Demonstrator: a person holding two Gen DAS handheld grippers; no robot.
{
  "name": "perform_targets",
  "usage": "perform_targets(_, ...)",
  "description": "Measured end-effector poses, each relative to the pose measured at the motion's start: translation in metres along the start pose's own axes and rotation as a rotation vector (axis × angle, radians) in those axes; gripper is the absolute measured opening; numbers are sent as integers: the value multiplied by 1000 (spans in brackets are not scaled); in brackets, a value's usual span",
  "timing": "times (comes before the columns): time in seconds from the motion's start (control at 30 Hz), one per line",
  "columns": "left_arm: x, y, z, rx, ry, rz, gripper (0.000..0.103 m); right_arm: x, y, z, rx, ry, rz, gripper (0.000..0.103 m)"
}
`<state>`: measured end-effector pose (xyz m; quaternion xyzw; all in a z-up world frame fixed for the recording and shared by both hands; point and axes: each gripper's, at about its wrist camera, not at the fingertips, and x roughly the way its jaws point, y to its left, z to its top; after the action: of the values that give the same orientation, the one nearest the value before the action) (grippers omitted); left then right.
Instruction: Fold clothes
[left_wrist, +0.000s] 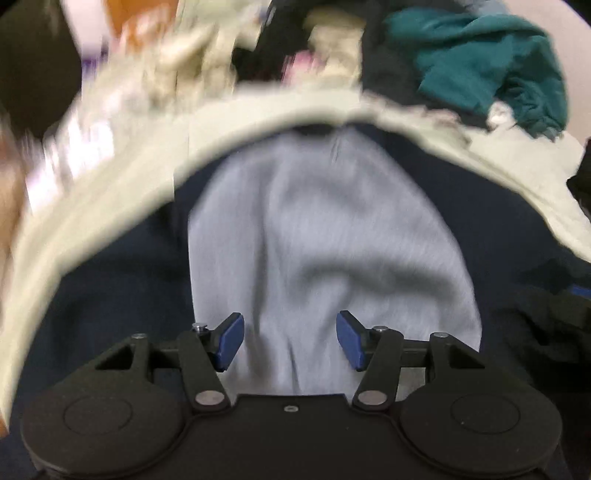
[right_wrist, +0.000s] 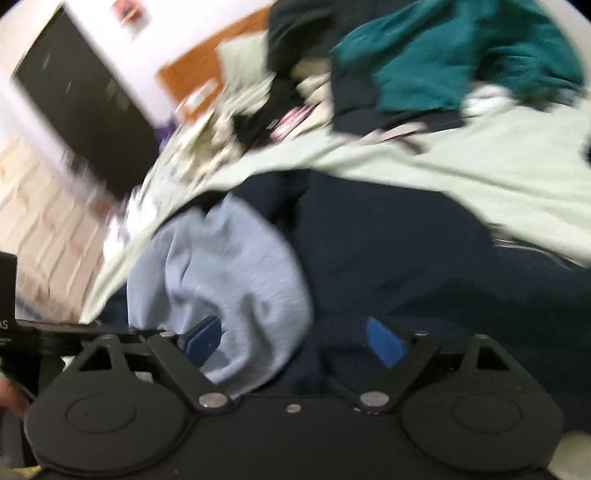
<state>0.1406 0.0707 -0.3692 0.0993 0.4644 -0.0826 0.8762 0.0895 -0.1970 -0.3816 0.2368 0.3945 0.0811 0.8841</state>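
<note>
Basically both tools sit low over the same garment, frames blurred. Left gripper (left_wrist: 290, 339): blue pads apart, nothing pinched, grey fabric only lies under the gap. Right gripper (right_wrist: 295, 341): pads spread wide, nothing clamped; its left pad overlaps the grey patch in view, contact I cannot tell, while its right pad is over dark cloth.

The navy garment (left_wrist: 122, 280) lies spread on the pale green sheet (left_wrist: 110, 206), nearest the tools. Its light grey lining (left_wrist: 314, 229) is turned out as a rounded patch in the middle, navy showing on both sides of it. From the right wrist the grey lining (right_wrist: 229, 266) sits left of centre and the navy garment (right_wrist: 406, 258) fills the right.

The pale green sheet (right_wrist: 480, 166) edges the navy cloth on the far side, its border curving round; open sheet on the far right. Beyond it a heap of clothes: teal garment (left_wrist: 480, 59) far right, black pieces beside it. Teal garment (right_wrist: 461, 55) also tops the right view. Far left, a dark panel (right_wrist: 85, 96) and an orange wood surface (right_wrist: 207, 55).
</note>
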Motion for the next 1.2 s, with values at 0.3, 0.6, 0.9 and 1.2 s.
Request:
perform_targets(0.3,6,-99,13,157,-34,-452,73,-87,-156,-50,626,-213,-89,102)
perform_targets(0.6,45,-215,12,311,87,-519,77,-149,-274,-98,917,-433,-242,101)
perform_targets(0.9,81,-247,7,338,211,-423,79,-128,-316,-89,871,-489,-133,99)
perform_targets(1.2,90,-251,6,305,205,-397,80,-106,-319,-53,784,-417,-176,91)
